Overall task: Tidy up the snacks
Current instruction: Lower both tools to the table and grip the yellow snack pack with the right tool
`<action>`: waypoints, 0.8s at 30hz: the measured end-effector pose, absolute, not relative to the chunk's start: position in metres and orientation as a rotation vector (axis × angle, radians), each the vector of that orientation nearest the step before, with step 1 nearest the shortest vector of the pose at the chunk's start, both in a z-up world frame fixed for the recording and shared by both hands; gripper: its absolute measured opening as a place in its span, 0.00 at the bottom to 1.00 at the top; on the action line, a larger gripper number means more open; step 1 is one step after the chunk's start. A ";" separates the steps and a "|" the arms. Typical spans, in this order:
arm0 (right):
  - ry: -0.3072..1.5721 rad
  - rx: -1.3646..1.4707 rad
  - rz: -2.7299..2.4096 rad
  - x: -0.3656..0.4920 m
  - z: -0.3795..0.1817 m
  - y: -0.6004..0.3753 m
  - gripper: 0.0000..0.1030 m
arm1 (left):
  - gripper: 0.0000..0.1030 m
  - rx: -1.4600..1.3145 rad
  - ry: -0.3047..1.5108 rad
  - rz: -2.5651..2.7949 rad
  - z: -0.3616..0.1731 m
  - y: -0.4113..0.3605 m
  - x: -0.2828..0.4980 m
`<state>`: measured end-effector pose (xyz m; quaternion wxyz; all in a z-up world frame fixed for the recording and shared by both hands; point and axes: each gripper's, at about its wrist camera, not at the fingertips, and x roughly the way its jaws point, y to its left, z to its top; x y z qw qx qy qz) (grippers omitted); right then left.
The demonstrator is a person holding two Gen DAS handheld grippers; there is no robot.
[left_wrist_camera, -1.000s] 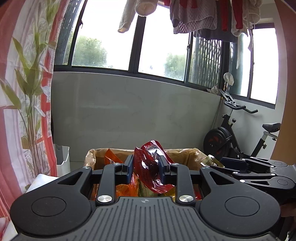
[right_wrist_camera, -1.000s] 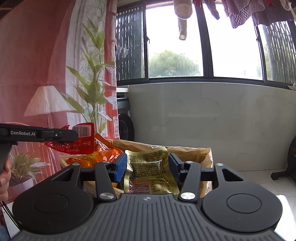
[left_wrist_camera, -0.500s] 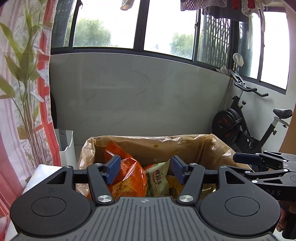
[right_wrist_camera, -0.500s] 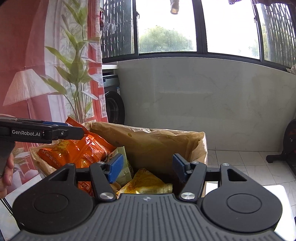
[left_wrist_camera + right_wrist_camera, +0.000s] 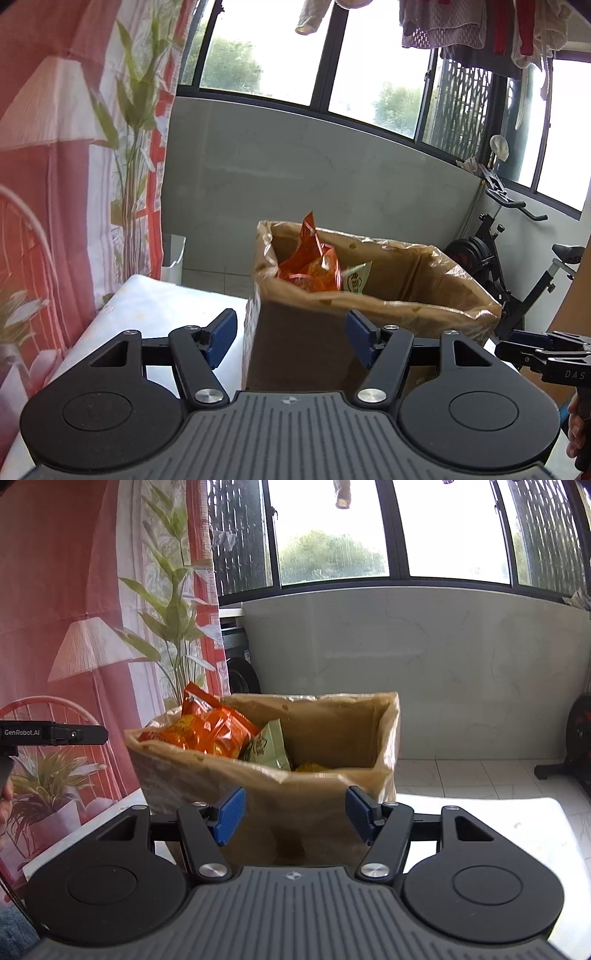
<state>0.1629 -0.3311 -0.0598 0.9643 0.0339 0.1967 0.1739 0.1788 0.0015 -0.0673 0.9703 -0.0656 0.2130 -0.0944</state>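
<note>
**Now both grippers hang empty before the snack box**

Here the left gripper (image 5: 291, 339) sits low in its frame, tilted slightly downward; its jaws have just been opening and stand apart with nothing pinched, the cardboard box (image 5: 306, 343) behind the gap. Orange snack bags (image 5: 310, 264) poke from the box's upper left corner, a pale green packet (image 5: 267, 747) beside them. At right, the right gripper (image 5: 293, 818) likewise points slightly down, its fingers spread and empty.
</note>
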 end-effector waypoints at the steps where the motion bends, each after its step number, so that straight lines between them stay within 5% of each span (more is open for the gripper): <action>1: 0.411 0.076 0.341 0.155 -0.066 -0.332 0.62 | 0.66 -0.146 0.440 -0.183 -0.073 0.004 0.173; 11: 0.592 0.138 0.242 0.113 -0.133 -0.341 0.61 | 0.66 -0.161 0.503 -0.085 -0.122 0.010 0.146; 24: 0.844 0.153 0.120 0.108 -0.203 -0.359 0.46 | 0.66 -0.195 0.583 -0.056 -0.150 0.006 0.160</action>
